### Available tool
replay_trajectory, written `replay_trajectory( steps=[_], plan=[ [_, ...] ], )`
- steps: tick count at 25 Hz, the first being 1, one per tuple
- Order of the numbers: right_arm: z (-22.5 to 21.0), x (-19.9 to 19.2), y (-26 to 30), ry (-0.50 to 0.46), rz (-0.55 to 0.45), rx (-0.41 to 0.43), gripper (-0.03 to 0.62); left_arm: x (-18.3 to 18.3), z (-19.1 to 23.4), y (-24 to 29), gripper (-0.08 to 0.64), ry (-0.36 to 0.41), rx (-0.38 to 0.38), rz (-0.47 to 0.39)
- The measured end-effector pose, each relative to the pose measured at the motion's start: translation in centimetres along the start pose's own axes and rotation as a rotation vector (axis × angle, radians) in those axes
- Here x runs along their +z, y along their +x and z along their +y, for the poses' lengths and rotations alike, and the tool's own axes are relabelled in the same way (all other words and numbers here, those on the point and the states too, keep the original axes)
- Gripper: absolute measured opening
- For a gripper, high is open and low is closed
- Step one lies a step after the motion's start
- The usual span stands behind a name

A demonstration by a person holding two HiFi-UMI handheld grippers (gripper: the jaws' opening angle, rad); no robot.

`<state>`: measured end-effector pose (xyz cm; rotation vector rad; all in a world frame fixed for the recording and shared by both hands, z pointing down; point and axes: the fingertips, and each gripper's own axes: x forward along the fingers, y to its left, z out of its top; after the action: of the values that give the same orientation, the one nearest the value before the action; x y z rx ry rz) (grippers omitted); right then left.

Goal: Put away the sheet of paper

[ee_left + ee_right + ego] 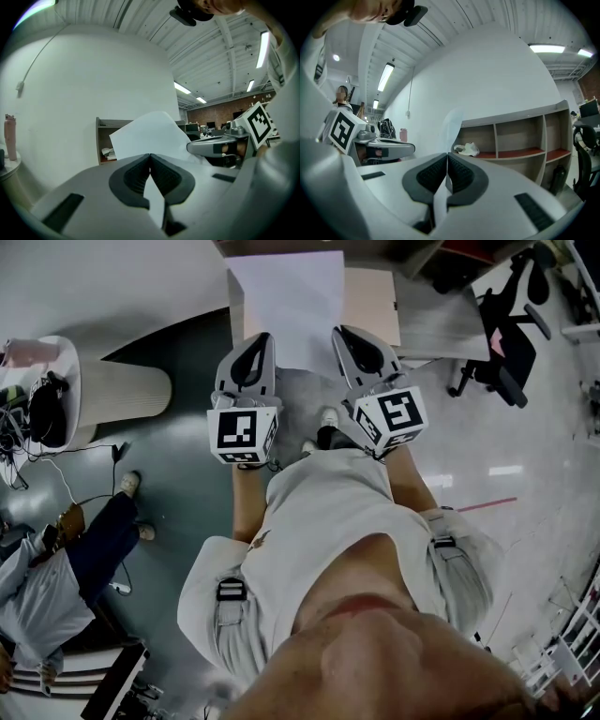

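Two holds: I am pinching the near edge of the sheet (286, 296) with the left gripper (253, 345) and the right gripper (349, 338), holding it airborne before the shelf (372, 304); light, limp and slippery, it is needing wide-set grips.

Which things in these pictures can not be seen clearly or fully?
Head view: the left gripper and right gripper cover the near edge of the sheet of paper.
Left gripper view: the sheet hides most of the shelf unit.
Right gripper view: the white thing on the shelf is too small to name.
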<state>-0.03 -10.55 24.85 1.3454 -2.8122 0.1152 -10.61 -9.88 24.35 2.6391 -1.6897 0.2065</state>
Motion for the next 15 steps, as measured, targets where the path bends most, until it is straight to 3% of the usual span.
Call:
replay_trajectory(
  steps=[15],
  plan=[
    [-4.6,1.5,4.0,0.010,-0.032,0.078,0.020,1.5,0.9,5.1,0.021,0.018,0.070,0.000]
  ],
)
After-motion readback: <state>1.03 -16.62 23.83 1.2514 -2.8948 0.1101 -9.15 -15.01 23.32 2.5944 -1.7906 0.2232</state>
